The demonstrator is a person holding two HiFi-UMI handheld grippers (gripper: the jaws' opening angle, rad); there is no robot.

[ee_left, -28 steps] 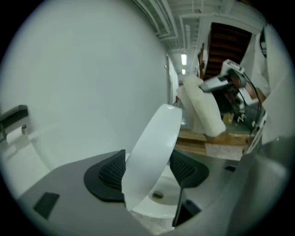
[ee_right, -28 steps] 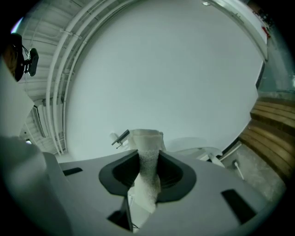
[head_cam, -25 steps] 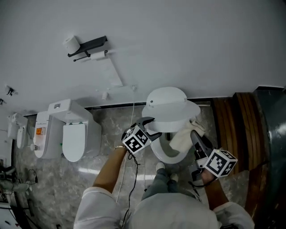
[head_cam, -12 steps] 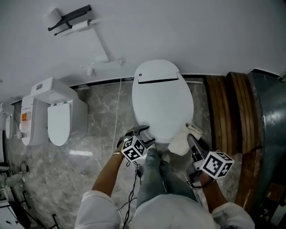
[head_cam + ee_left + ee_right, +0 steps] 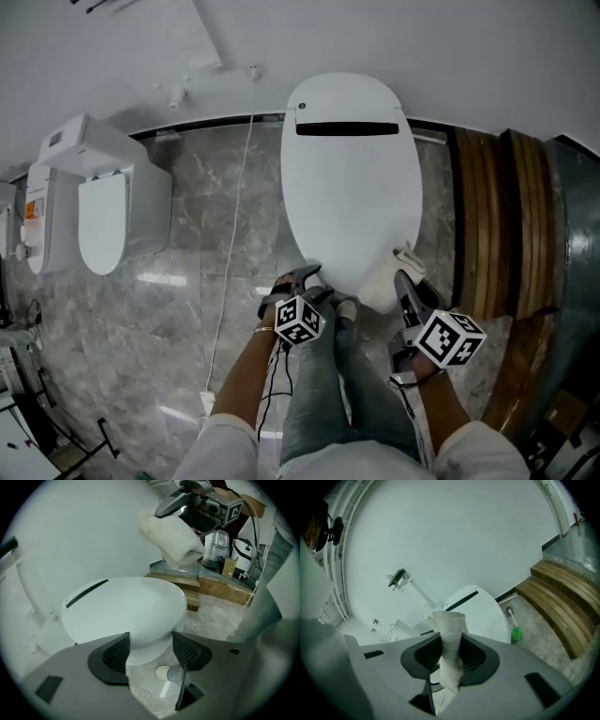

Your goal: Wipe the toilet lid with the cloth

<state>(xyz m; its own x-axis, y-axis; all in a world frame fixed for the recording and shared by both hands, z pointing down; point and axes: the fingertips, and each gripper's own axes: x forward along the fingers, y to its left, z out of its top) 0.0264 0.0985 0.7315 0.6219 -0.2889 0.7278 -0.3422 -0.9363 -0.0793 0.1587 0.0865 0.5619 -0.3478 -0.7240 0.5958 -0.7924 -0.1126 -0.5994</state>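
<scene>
Toilet lid (image 5: 352, 178) nearer, cloth (image 5: 378, 287) half-hidden.

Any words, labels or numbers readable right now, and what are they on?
No text is legible.
Orange label on the second toilet: too small to read.
Marker cubes on the left gripper and right gripper: square patterns only, no words.
Tan box in the background: blurred.

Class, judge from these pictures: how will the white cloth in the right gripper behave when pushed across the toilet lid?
Probably floppy: the cloth bunches and folds where the right gripper pinches it. Likely light, since one pinch carries it. It looks fluffy, so it should drag rather than skid on the smooth toilet lid.
</scene>
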